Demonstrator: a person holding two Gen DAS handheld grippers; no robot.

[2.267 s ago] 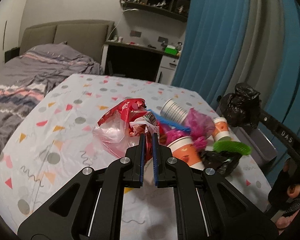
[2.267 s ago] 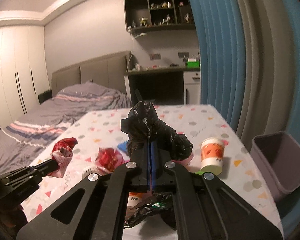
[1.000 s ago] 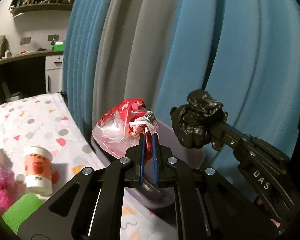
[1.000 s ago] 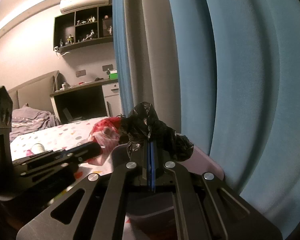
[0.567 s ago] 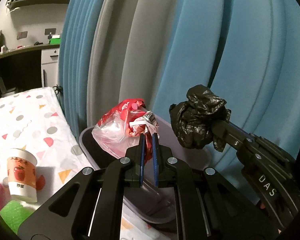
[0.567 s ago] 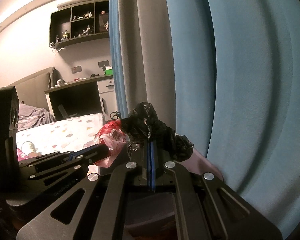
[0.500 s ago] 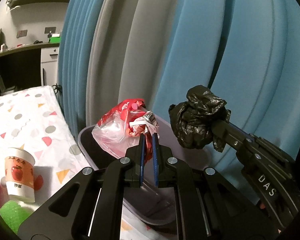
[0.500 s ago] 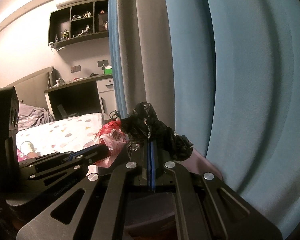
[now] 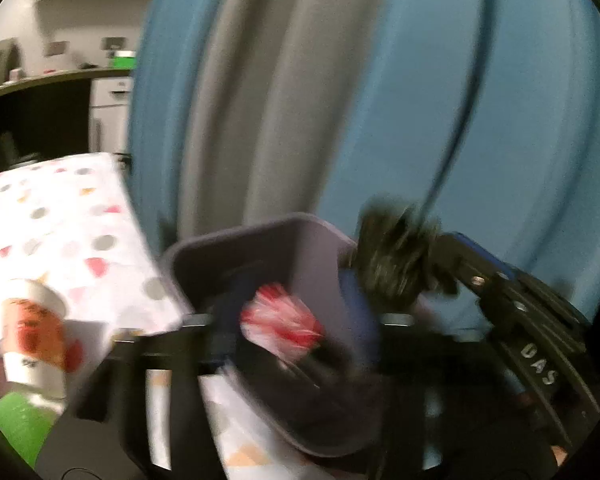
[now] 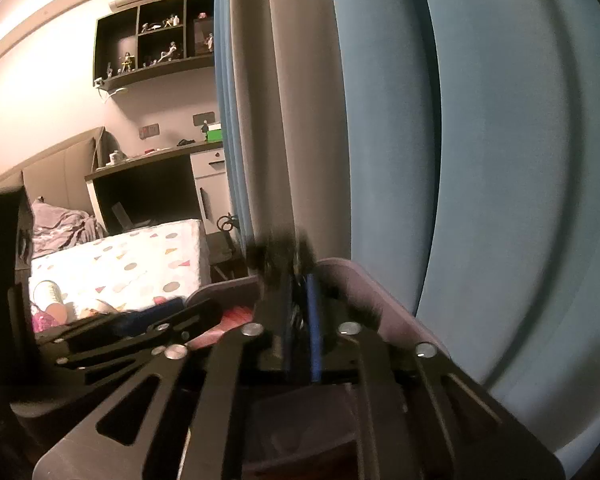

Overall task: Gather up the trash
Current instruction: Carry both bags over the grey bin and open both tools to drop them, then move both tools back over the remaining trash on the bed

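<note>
The left claw had just been opening: its two black fingers with blue pads stood wide apart over the grey-purple plastic bin, and the crumpled red-and-white plastic bag sat blurred between them, inside the bin's mouth, with neither pad pressing on it. The right claw had also just been opening, by a narrow gap only. A crumpled black plastic bag bunched at its fingertips above the bin's far rim; the blur left it unclear whether the pads still pinched it. In the left wrist view the same black bag hung at the end of the right claw, just beside the bin's right-hand wall.

The bin was one rounded-rectangular tub with smooth walls, standing between the table and the curtain. The table wore a white cloth printed with grey dots and coloured triangles. On it stood one white paper cup with an orange print, upright, and beside it one bright green fuzzy thing at the picture's edge. A ribbed pale cup lay farther back. Behind everything hung heavy curtains in soft blue and grey vertical folds.
</note>
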